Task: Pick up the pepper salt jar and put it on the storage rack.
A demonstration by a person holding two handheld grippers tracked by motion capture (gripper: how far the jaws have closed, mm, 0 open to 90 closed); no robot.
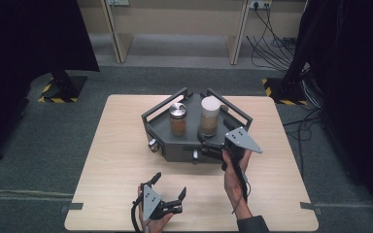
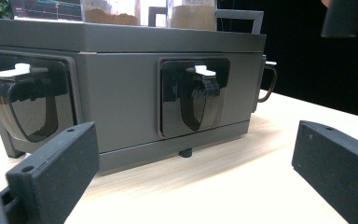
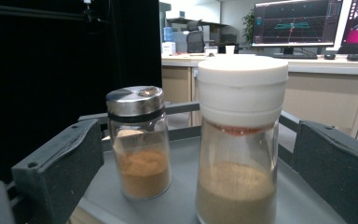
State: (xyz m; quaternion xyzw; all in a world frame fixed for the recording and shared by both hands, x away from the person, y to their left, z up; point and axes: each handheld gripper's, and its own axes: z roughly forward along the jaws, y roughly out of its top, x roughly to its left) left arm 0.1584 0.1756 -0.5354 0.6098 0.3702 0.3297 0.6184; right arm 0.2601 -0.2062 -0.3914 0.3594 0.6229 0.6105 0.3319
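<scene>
High view: a person's right gripper was at the near right edge of a grey tray on a pale wood surface, jaws spread and released, pointing at two jars just ahead of it. The white-lidded jar stood nearest, directly in front; the metal-lidded jar stood beside it, further left. The left gripper lay low on the surface w/ jaws apart, nothing between them, short of the tray's front wall.

Left gripper view: both black jaws stood wide open, empty, w/ the tray's grey front wall ahead. Two black latches were set in that wall, one straight ahead, one to the left.

Right gripper view: jaws stood wide apart, gripping nothing. The white-lidded jar, part-filled w/ tan powder, stood between the jaws, closer to the right one. The metal-lidded jar, holding orange-brown powder, stood just inside the left jaw, slightly farther back. Both were upright on the tray floor.
</scene>
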